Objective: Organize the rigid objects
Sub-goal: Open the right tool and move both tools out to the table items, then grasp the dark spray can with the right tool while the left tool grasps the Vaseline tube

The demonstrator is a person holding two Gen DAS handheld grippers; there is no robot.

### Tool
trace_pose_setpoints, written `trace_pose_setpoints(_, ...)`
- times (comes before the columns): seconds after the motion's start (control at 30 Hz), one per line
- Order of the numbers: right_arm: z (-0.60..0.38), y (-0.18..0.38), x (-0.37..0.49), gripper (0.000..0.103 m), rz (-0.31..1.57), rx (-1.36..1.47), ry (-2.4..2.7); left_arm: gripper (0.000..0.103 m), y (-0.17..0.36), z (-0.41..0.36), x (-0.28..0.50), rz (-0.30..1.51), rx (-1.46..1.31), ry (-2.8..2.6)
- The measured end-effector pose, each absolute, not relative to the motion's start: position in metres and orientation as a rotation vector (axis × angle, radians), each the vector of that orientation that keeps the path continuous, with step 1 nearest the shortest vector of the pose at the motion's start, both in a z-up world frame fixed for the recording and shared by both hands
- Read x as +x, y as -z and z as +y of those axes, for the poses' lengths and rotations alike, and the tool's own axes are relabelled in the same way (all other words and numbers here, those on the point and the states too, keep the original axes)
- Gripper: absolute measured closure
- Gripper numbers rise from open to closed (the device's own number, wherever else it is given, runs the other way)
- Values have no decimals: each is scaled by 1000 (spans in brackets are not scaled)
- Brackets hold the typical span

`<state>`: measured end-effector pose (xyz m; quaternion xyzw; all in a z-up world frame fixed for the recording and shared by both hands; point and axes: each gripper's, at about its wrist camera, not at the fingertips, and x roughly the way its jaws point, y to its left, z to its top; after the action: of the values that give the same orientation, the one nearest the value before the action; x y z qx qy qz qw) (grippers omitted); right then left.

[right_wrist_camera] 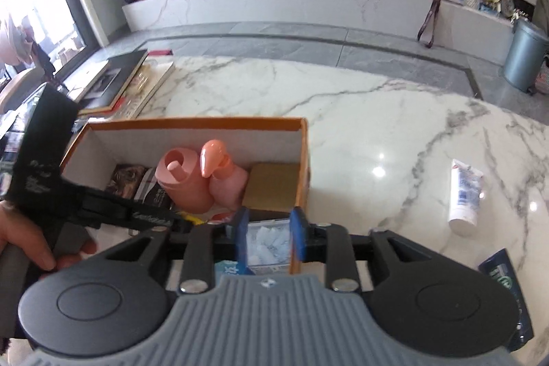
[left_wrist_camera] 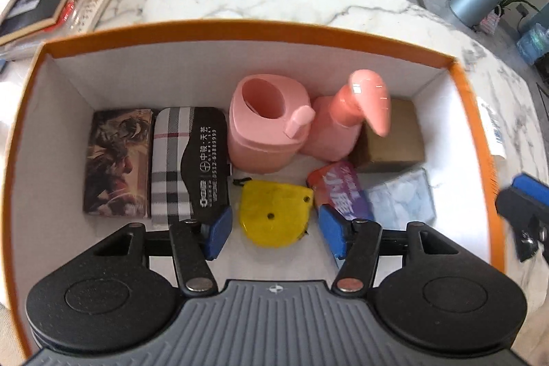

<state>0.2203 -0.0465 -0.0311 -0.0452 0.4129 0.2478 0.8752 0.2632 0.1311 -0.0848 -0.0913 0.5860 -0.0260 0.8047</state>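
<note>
- My left gripper (left_wrist_camera: 272,230) points down into the orange-rimmed box (left_wrist_camera: 240,30), its blue pads well apart and closed on nothing; the yellow tape measure (left_wrist_camera: 274,211) lies on the box floor between them, untouched as far as I can tell.
- My right gripper (right_wrist_camera: 269,237) stands partly open at the box's near right corner, pads clear of everything; through the gap I see the pale blue packet (right_wrist_camera: 267,237) lying in the box below.
- Just beside the left gripper's right pad lies a red and purple packet (left_wrist_camera: 338,191), with the pale blue packet (left_wrist_camera: 401,198) next to it.
- Along the far wall of the box stand a pink holder with an oval opening (left_wrist_camera: 264,129), a pink spray bottle (left_wrist_camera: 346,122) and a brown cardboard cube (left_wrist_camera: 391,136).
- On the left side of the box lie a printed card box (left_wrist_camera: 116,160) and a plaid and black case (left_wrist_camera: 188,160), side by side.
- Only the left wrist view shows the tape measure whole and the box floor; my right gripper appears there blurred at the right edge.
- Only the right wrist view shows what lies outside the box on the marble table (right_wrist_camera: 343,98): a white tube (right_wrist_camera: 465,198) well to the right and a dark tube (right_wrist_camera: 504,276) at the near right edge.
- That view also shows my left hand (right_wrist_camera: 27,239) on its gripper's handle, and books (right_wrist_camera: 116,81) beyond the box.
</note>
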Motion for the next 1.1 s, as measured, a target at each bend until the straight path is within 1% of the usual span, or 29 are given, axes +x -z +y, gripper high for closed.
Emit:
trace_pose_setpoints(0.13, -66, 22, 216, 71, 842, -31, -508, 39, 57, 121, 241, 1173, -171, 102)
trace_pose_setpoints(0.27, -90, 15, 209, 71, 812, 12, -455, 42, 24, 89, 221, 1068, -109, 206)
trace_pose_setpoints(0.37, -113, 14, 204, 69, 799, 42, -422, 43, 2, 61, 211, 1002, -48, 296)
trace_pose_setpoints(0.47, -139, 17, 198, 69, 788, 53, -372, 45, -9, 27, 205, 966, 20, 371)
trace_pose_setpoints(0.67, -200, 35, 193, 68, 820, 48, -291, 47, -10, -36, 199, 964, 112, 462)
trace_pose_setpoints(0.9, -265, 74, 216, 66, 925, 4, -185, 50, 6, -93, 201, 1009, 178, 509)
trace_pose_setpoints(1.0, -279, 93, 234, 57, 970, -22, -185, 51, 15, -111, 207, 1035, 200, 517)
trace_pose_setpoints(1.1, -282, 108, 251, 56, 1006, -56, -211, 51, 25, -123, 217, 1059, 214, 507)
